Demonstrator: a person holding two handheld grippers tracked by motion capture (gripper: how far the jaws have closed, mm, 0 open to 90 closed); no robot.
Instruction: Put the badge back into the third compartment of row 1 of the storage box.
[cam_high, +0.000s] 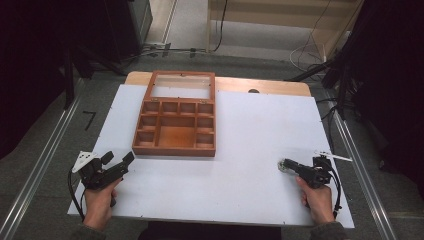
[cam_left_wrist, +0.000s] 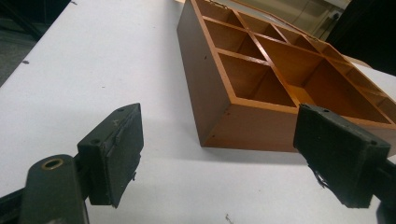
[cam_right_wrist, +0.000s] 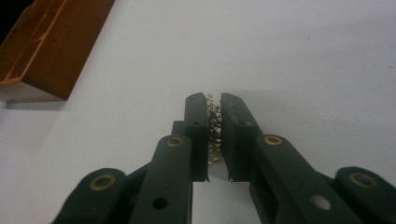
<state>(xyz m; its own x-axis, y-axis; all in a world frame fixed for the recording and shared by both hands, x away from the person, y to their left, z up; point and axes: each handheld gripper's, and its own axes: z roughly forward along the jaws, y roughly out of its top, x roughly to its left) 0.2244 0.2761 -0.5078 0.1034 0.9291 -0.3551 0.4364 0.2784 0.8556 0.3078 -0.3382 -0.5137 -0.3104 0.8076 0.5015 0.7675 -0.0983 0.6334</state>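
Note:
A wooden compartment box (cam_high: 174, 150) sits at the table's middle left, its glass-paned lid (cam_high: 181, 85) laid open at the back. Its compartments look bare. My left gripper (cam_high: 119, 158) is open, low at the left, just off the box's near left corner. The left gripper view has the jaws (cam_left_wrist: 229, 154) spread wide before the box's front wall (cam_left_wrist: 252, 126). My right gripper (cam_high: 286, 165) rests at the lower right. It (cam_right_wrist: 214, 98) is shut on a small glittering silver piece (cam_right_wrist: 214, 130), likely a chain or jewellery, seen as a bright speck (cam_high: 282, 165) from above.
A white sheet (cam_high: 250, 130) covers the tabletop, with a wooden strip (cam_high: 280, 87) bare at the back. Metal rails (cam_high: 45, 155) run along both sides on the floor. Cables lie on the floor behind the table. In the right gripper view, the box (cam_right_wrist: 60, 46) shows at upper left.

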